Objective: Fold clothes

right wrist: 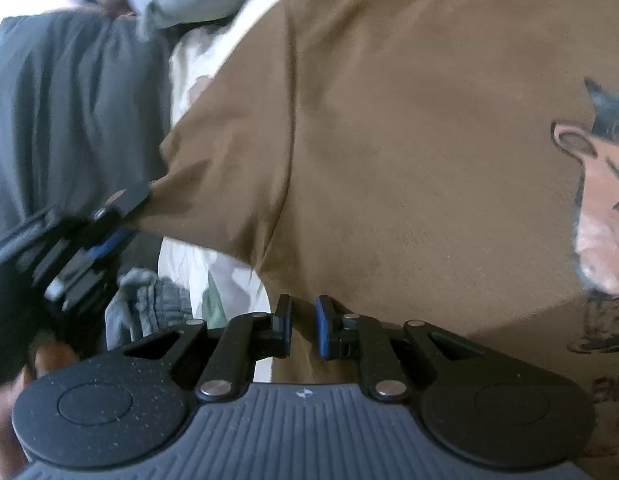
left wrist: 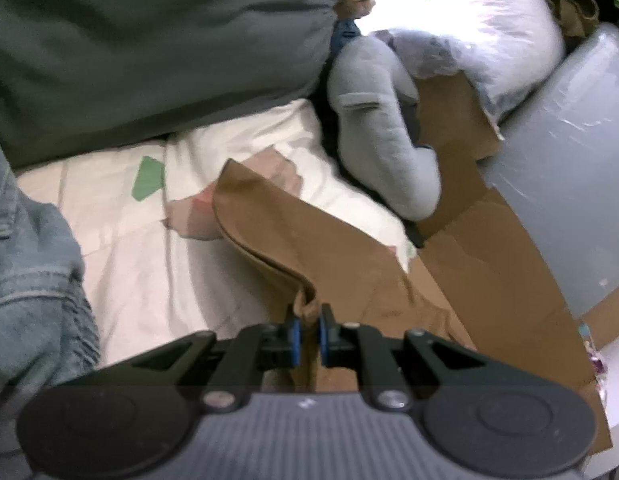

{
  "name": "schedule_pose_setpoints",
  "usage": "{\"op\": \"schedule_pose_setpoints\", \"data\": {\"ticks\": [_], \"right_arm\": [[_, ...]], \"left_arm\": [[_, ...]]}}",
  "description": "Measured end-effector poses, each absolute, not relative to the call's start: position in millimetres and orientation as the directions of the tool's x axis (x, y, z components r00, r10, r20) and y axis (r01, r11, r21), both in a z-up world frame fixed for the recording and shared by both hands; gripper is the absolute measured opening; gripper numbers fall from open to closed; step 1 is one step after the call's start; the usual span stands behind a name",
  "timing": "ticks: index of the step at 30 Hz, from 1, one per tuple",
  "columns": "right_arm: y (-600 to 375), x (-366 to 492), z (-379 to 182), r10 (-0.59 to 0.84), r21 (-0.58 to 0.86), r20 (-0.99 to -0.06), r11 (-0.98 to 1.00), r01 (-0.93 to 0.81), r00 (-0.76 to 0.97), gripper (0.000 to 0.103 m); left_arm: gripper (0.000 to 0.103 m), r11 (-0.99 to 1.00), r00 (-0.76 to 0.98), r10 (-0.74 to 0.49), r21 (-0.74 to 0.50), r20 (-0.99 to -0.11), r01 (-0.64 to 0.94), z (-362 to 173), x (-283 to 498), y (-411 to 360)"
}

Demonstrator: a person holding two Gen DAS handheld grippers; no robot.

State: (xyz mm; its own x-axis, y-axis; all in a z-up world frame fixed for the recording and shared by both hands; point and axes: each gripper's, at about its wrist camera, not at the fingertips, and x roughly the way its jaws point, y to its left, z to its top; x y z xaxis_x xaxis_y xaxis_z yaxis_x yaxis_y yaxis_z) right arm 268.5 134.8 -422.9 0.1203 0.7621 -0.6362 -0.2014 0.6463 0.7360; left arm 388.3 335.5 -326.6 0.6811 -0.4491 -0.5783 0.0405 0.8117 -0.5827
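Observation:
A brown T-shirt (left wrist: 349, 264) with a printed face (right wrist: 601, 200) is held up over a white bedsheet (left wrist: 157, 248). My left gripper (left wrist: 307, 320) is shut on a bunched edge of the brown shirt; it also shows at the left of the right wrist view (right wrist: 121, 216), gripping the shirt's corner. My right gripper (right wrist: 303, 320) is shut on the brown shirt's fabric, which fills most of that view (right wrist: 389, 140).
A dark grey-green garment (left wrist: 157, 48) lies at the back left, blue jeans (left wrist: 33, 280) at the left edge. A light grey sweatshirt (left wrist: 381, 128), plastic-wrapped bundles (left wrist: 489, 36) and a grey bin (left wrist: 569, 184) sit right. A grey knit item (right wrist: 157, 308) lies on the sheet.

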Motion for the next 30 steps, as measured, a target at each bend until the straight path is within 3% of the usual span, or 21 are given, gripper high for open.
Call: {"op": "schedule_pose_setpoints", "data": {"ticks": [19, 30], "right_arm": [[153, 277, -432, 0.750, 0.727, -0.651, 0.661, -0.187, 0.122, 0.015], [150, 278, -446, 0.761, 0.752, -0.637, 0.649, -0.119, 0.122, 0.008]], "left_arm": [[0.008, 0.757, 0.591, -0.591, -0.630, -0.549, 0.172, -326, 364, 307], [0.006, 0.754, 0.537, -0.624, -0.619, -0.568, 0.221, -341, 358, 288]]}}
